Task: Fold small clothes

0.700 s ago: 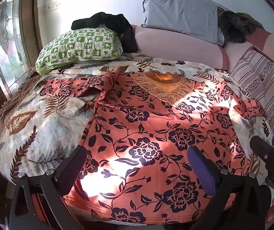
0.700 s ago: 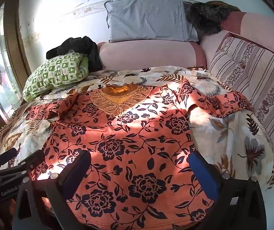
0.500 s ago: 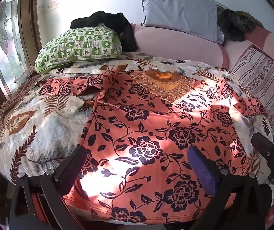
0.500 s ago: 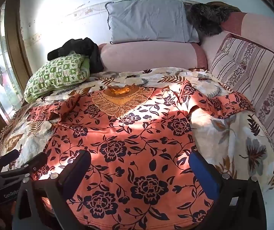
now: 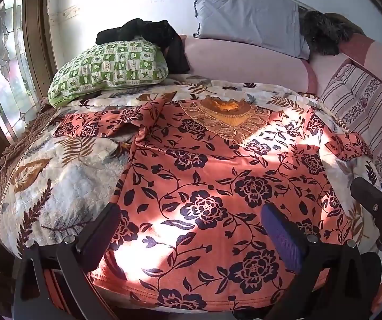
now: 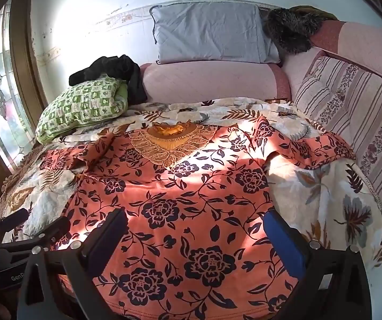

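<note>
An orange top with dark flowers point(image 5: 207, 181) lies spread flat on the bed, gold embroidered neck point(image 5: 225, 114) at the far end, sleeves out to both sides. It also shows in the right wrist view point(image 6: 191, 202). My left gripper point(image 5: 191, 232) is open and empty, held just above the hem near the top's left side. My right gripper point(image 6: 193, 237) is open and empty above the hem near the right side. The right gripper shows at the right edge of the left wrist view point(image 5: 377, 202); the left gripper shows at the left edge of the right wrist view point(image 6: 28, 229).
A leaf-print blanket point(image 5: 65, 176) covers the bed. A green checked pillow point(image 5: 110, 69) with a black garment point(image 5: 150, 32) lies at the far left. A grey pillow point(image 5: 247, 16) and pink bolster point(image 5: 244, 66) are at the back. A striped cushion point(image 6: 351, 112) lines the right. A window point(image 5: 1, 61) is left.
Both grippers have drawn back and risen slightly, so the bed looks a little farther. The top has not moved and both grippers stay open.
</note>
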